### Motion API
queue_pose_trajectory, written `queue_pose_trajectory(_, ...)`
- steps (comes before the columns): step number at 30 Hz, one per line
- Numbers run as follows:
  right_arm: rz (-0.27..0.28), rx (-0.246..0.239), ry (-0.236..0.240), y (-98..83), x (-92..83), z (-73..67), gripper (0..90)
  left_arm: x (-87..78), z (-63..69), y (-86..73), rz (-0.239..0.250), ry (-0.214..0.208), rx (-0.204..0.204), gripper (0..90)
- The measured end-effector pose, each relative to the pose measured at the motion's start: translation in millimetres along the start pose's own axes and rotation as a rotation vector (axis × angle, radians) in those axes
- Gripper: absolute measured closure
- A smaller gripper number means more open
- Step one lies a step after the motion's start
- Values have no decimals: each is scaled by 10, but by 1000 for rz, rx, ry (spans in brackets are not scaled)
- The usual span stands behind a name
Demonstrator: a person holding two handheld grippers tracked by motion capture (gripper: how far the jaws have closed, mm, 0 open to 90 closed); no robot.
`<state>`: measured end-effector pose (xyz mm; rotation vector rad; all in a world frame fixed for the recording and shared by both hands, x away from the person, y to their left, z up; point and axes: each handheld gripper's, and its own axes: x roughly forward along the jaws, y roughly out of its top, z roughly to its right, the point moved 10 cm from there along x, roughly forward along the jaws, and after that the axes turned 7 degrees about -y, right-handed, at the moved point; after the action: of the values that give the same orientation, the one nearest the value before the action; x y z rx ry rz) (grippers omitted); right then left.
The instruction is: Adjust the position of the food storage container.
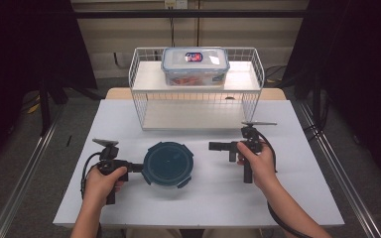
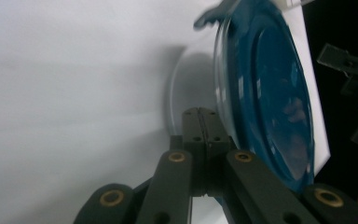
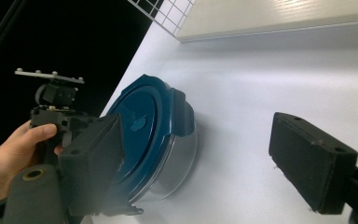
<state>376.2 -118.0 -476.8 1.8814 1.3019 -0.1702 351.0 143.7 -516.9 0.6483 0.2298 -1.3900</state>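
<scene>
A round clear container with a dark blue clip-on lid [image 1: 168,163] [image 2: 270,102] [image 3: 154,135] stands on the white table [image 1: 213,198], near the front and left of centre. My left gripper [image 1: 138,167] [image 2: 200,122] lies level at the container's left rim. Its jaws are shut together, and I see nothing pinched between them. My right gripper [image 1: 219,146] [image 3: 200,154] is to the right of the container, apart from it and pointing left toward it. It is open wide, with nothing between its pads [image 3: 310,161].
A white wire rack [image 1: 196,106] stands at the back of the table. On its top shelf sits a clear rectangular box with a clip lid [image 1: 195,65]. Bare table lies between the rack and the container. The person's hands [image 1: 101,183] reach in from the front edge.
</scene>
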Motion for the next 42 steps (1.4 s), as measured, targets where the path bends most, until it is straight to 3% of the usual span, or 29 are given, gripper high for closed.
queue_pose_trajectory(4, 4, -2, -5, 2, -18, 14, 173, 84, 82, 12, -8, 0, 26, 900)
queue_pose_trajectory(15, 10, 9, -14, -21, -76, 59, 173, 315, 136, 45, -13, 6, 66, 900)
queue_pose_trajectory(27, 24, 21, -34, -43, -154, 128, 173, 506, 253, 61, -35, 0, 85, 900)
queue_pose_trajectory(31, 31, 29, -40, -43, -188, 153, 173, 577, 285, 75, -30, 6, 116, 900)
queue_pose_trajectory(33, 33, 26, -42, -47, -205, 165, 173, 589, 287, 80, -32, 14, 133, 900)
queue_pose_trajectory(39, 35, 31, -47, -60, -224, 193, 173, 608, 295, 94, -37, 9, 134, 900)
queue_pose_trajectory(42, 35, 33, -47, -66, -231, 192, 173, 574, 302, 129, -17, 20, 152, 897)
